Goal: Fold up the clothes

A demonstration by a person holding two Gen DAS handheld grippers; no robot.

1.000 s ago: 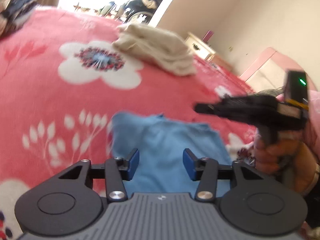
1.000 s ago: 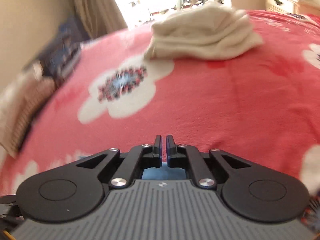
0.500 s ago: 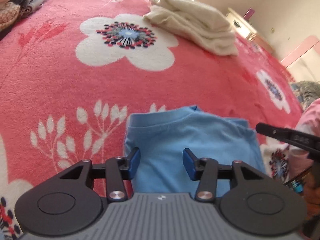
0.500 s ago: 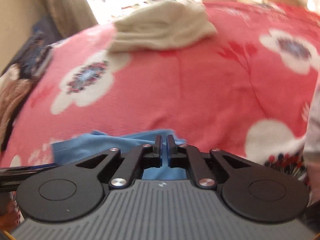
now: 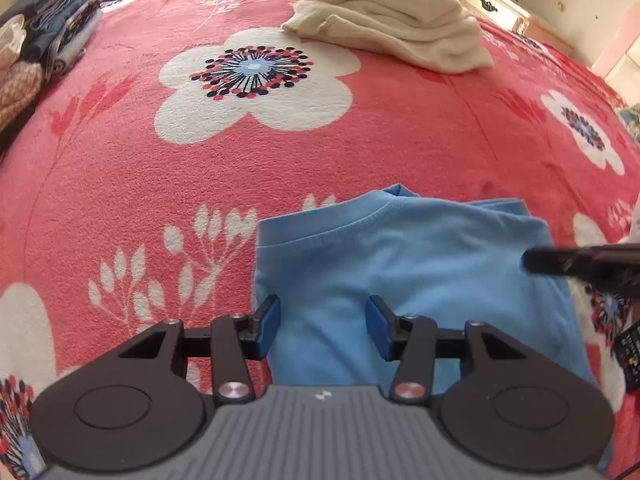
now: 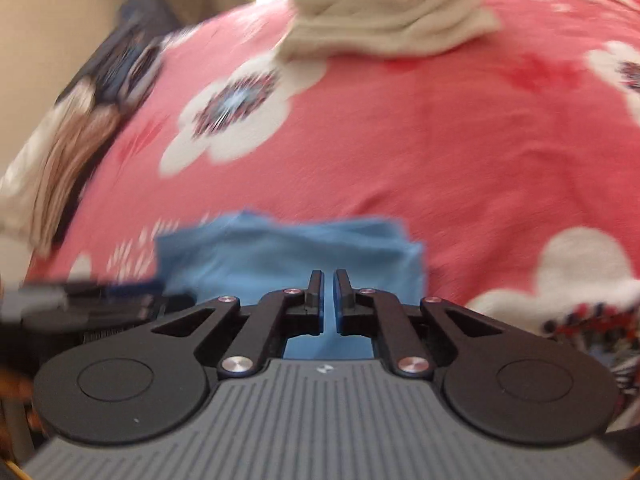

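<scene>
A light blue T-shirt (image 5: 420, 272) lies folded on the red floral blanket (image 5: 280, 152), neckline toward the far side. My left gripper (image 5: 323, 326) hovers open over the shirt's near left part, with nothing between its blue pads. In the right wrist view the shirt (image 6: 280, 252) lies just beyond my right gripper (image 6: 328, 284), which is shut with only a thin slit between its pads and no cloth in them. The right gripper (image 5: 580, 264) also shows as a dark bar over the shirt's right edge, and the left gripper (image 6: 100, 304) shows at the shirt's left.
A folded cream garment (image 5: 392, 24) rests at the far side of the blanket. A pile of dark and knitted clothes (image 5: 36, 52) lies at the far left edge. A pale dresser (image 5: 504, 8) stands beyond the bed at the back right.
Both views have tipped downward, so the blue shirt now fills more of each. In the left wrist view the right gripper has shifted from the middle right out to the right edge.
</scene>
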